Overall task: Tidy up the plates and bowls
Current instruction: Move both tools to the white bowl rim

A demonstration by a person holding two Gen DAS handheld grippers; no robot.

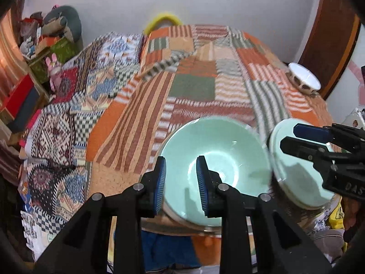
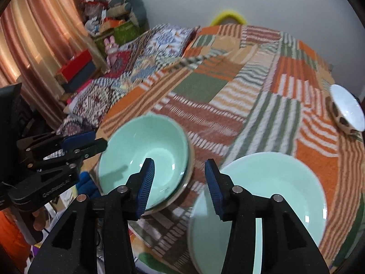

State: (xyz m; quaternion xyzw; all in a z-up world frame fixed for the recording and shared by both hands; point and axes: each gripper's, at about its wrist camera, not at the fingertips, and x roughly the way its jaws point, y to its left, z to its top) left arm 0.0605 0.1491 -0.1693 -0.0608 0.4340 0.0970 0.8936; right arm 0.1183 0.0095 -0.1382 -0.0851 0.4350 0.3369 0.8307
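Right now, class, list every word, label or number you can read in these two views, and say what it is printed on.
"GenRobot.AI": raised lettering on the black left hand-held gripper, partly blurred.
"DAS", upside down and cut off: on the black right hand-held gripper.
Yellow printed item at the edge: unreadable.

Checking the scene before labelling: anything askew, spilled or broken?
Nothing spilled or broken. One oddity: the white bowl with the brown pattern sits alone near the bed's far right edge, apart from the green bowl stack and green plate.

Quilted bed [image 1: 194, 86] (green bowls [image 1: 216, 159], white bowl [image 1: 304, 78])
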